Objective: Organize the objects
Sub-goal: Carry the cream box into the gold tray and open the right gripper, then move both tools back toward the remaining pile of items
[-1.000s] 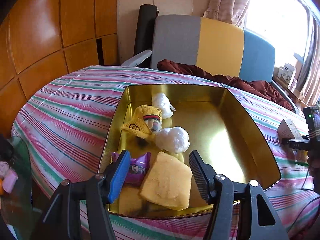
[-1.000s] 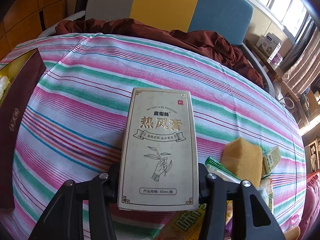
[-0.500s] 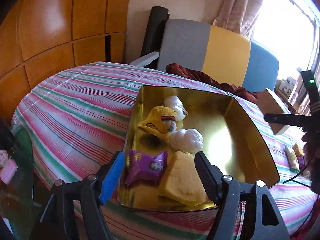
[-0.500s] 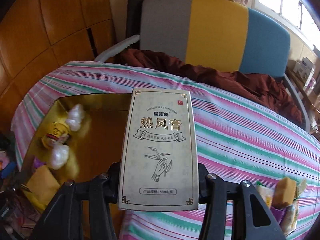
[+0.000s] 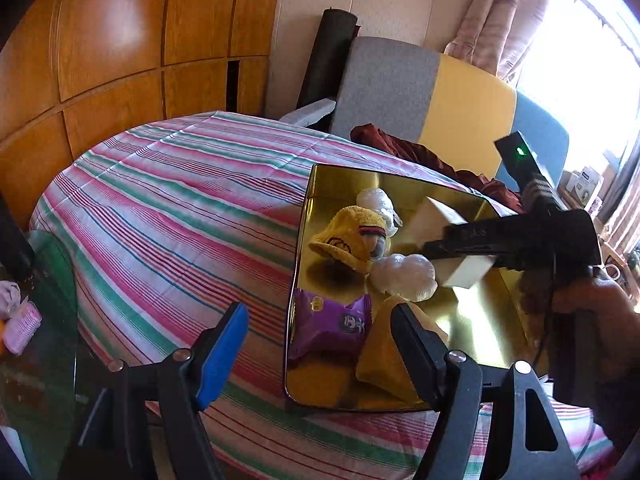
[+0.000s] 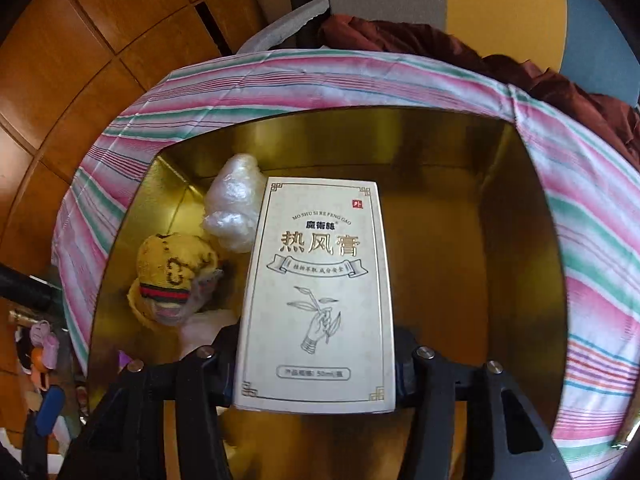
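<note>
The cream cardboard carton with gold lettering (image 6: pixel 316 296) had been carried from over the striped worktop (image 5: pixel 168 200) to above the gold metal tray (image 6: pixel 500 208), so only its release seemed left. The right tongs (image 6: pixel 316 364) were still clamped on its lower sides while just starting to open. The left tongs (image 5: pixel 320 340) were opening, empty, at the tray's near corner.

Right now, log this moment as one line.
right gripper: opening, cream box between jaws, over gold tray | left gripper: opening, empty
</note>
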{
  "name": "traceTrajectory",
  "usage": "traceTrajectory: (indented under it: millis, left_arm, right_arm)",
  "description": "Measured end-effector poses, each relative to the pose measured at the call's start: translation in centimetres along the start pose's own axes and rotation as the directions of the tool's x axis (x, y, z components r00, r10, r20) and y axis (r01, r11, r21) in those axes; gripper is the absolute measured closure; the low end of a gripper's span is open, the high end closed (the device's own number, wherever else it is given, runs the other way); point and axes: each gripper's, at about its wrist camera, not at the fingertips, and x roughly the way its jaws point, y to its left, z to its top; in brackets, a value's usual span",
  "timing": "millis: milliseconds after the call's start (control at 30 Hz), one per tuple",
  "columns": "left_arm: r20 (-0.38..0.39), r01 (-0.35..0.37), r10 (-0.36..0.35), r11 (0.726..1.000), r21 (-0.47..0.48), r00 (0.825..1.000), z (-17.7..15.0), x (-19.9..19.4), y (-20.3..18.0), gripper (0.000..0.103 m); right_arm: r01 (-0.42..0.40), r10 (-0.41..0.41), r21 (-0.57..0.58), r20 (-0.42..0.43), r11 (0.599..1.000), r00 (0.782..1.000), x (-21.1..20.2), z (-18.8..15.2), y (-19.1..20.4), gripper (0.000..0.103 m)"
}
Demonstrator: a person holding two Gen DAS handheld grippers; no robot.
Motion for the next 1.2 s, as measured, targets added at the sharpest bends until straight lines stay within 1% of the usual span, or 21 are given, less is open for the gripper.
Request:
traceTrajectory:
  millis: [33, 67, 100, 133, 267, 367, 433, 600, 667, 700, 800, 867, 900, 967, 1033, 1200]
  left_arm:
    - [0.001, 0.001, -0.001, 1.0, -0.002, 1.0, 0.0, 0.0, 0.0, 0.028]
    - [0.002, 0.002, -0.002, 1.0, -0.003, 1.0, 0.0, 0.0, 0.1, 0.028]
    - [0.003, 0.002, -0.002, 1.0, -0.004, 1.0, 0.0, 0.0, 0.1, 0.028]
    - [0.004, 0.003, -0.003, 1.0, -0.005, 1.0, 0.0, -0.1, 0.1, 0.028]
    - [0.014, 0.008, -0.008, 1.0, 0.001, 1.0, 0.1, -0.4, -0.3, 0.027]
    - [0.015, 0.017, -0.017, 1.0, 0.017, 1.0, 0.1, -0.5, -1.0, 0.027]
    - [0.013, 0.023, -0.024, 0.999, 0.032, 1.0, 0.1, -0.7, -1.6, 0.027]
    - [0.012, 0.042, -0.043, 0.996, 0.075, 0.999, 0.1, -1.0, -3.3, 0.023]
    - [0.008, 0.051, -0.052, 0.994, 0.094, 0.999, 0.1, -1.1, -4.2, 0.023]
    - [0.008, 0.057, -0.059, 0.993, 0.104, 0.998, 0.1, -1.1, -4.5, 0.022]
    - [0.008, 0.074, -0.075, 0.988, 0.132, 0.997, 0.1, -1.3, -5.7, 0.022]
    - [0.004, 0.083, -0.085, 0.986, 0.147, 0.996, 0.0, -1.3, -6.4, 0.022]
    - [0.003, 0.089, -0.09, 0.984, 0.156, 0.996, 0.0, -1.3, -6.8, 0.022]
    - [0.003, 0.098, -0.1, 0.98, 0.175, 0.995, 0.0, -1.4, -7.6, 0.022]
    - [0.0, 0.109, -0.111, 0.975, 0.195, 0.994, 0.1, -1.4, -8.4, 0.022]
    - [-0.011, 0.137, -0.139, 0.96, 0.244, 0.99, 0.0, -1.1, -10.4, 0.021]
  right_arm:
    - [-0.039, 0.039, 0.011, 0.0, 0.999, 0.999, 0.1, -0.1, 0.2, 0.048]
    - [-0.067, 0.067, 0.021, 0.007, 0.998, 0.998, -0.1, -0.2, 0.3, 0.044]
    - [-0.09, 0.089, 0.026, 0.017, 0.996, 0.996, -0.4, -0.4, 0.4, 0.038]
    - [-0.111, 0.11, 0.025, 0.026, 0.994, 0.994, -0.8, -0.6, 0.4, 0.036]
    - [-0.144, 0.141, 0.04, 0.074, 0.989, 0.987, -2.9, -1.3, -0.6, 0.036]
    - [-0.115, 0.111, 0.027, 0.119, 0.993, 0.987, -4.9, -2.0, -1.4, 0.036]
    - [-0.078, 0.076, 0.01, 0.143, 0.997, 0.987, -6.2, -2.9, -2.1, 0.035]
    - [0.011, -0.006, -0.031, 0.17, 0.999, 0.985, -8.4, -4.9, -3.8, 0.035]
    - [0.028, -0.022, -0.031, 0.176, 0.999, 0.984, -9.1, -5.7, -4.7, 0.035]
    - [0.014, -0.008, -0.032, 0.182, 0.999, 0.983, -9.5, -6.1, -5.1, 0.035]
    - [0.045, -0.042, -0.009, 0.201, 0.999, 0.979, -10.9, -7.2, -6.4, 0.034]
    - [0.016, -0.016, 0.001, 0.224, 1.0, 0.974, -12.0, -7.9, -7.2, 0.033]
    - [0.028, -0.027, -0.001, 0.23, 1.0, 0.973, -12.5, -8.1, -7.6, 0.033]
    - [0.076, -0.073, -0.003, 0.242, 0.997, 0.967, -13.0, -8.4, -8.4, 0.033]
    - [0.104, -0.102, 0.007, 0.238, 0.995, 0.966, -13.3, -8.7, -9.6, 0.033]
    - [0.164, -0.178, 0.08, 0.221, 0.983, 0.959, -14.4, -9.8, -13.6, 0.033]
